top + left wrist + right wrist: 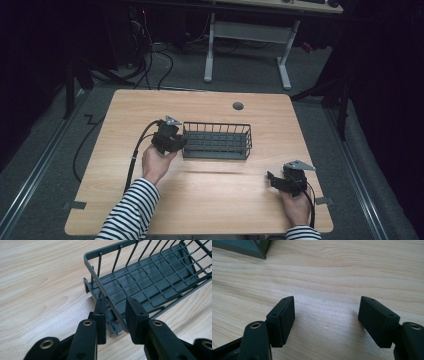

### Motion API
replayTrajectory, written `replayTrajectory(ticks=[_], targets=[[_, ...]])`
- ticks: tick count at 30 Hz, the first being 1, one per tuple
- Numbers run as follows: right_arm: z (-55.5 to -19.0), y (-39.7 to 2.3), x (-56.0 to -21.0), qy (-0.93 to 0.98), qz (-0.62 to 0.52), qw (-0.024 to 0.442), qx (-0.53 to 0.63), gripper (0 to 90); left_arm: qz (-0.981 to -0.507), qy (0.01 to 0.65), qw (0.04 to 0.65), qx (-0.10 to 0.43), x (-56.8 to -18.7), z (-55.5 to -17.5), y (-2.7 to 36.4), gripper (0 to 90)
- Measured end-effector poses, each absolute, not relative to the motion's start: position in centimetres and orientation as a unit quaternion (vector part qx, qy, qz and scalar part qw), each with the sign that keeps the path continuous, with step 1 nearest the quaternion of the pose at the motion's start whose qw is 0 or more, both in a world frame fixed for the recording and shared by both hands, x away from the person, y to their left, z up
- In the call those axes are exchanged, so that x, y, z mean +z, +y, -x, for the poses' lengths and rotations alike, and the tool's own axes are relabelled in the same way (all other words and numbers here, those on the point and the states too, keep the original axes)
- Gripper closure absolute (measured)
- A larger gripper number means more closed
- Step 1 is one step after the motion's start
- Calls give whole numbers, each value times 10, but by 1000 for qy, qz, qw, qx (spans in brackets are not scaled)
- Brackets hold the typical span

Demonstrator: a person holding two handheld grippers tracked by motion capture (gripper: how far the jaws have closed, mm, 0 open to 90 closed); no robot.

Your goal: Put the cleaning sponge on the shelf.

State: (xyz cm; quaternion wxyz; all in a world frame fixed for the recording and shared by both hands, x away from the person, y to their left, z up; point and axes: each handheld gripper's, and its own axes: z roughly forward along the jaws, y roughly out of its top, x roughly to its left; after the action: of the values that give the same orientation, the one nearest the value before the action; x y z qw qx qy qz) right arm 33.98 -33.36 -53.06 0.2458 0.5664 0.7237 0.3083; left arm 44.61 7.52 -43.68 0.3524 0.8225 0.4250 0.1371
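Nearest you: your right gripper (pixel 275 178), jaws wide apart and empty, resting on the light wooden desk (pixel 210 210). Beyond, your left gripper (pixel 115 315), jaws clamped on the end rim of the dark grey wire basket (pixel 217 141), its long axis running rightward from them.

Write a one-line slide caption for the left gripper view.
Left tongs shut on the end rim of an empty dark grey wire basket standing on a light wooden table.
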Motion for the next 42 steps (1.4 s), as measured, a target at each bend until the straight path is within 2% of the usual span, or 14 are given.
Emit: replayTrajectory(ticks=[21, 29, 42], targets=[[-340, -333, -531, 724, -567, 246, 307, 295, -822, 423, 364, 114, -436, -444, 69, 722], [-340, -334, -531, 724, -566, 246, 308, 295, -833, 400, 365, 114, -436, -438, 52, 726], [-340, -334, -531, 724, -567, 246, 308, 294, -840, 382, 371, 107, -435, -424, 47, 724]])
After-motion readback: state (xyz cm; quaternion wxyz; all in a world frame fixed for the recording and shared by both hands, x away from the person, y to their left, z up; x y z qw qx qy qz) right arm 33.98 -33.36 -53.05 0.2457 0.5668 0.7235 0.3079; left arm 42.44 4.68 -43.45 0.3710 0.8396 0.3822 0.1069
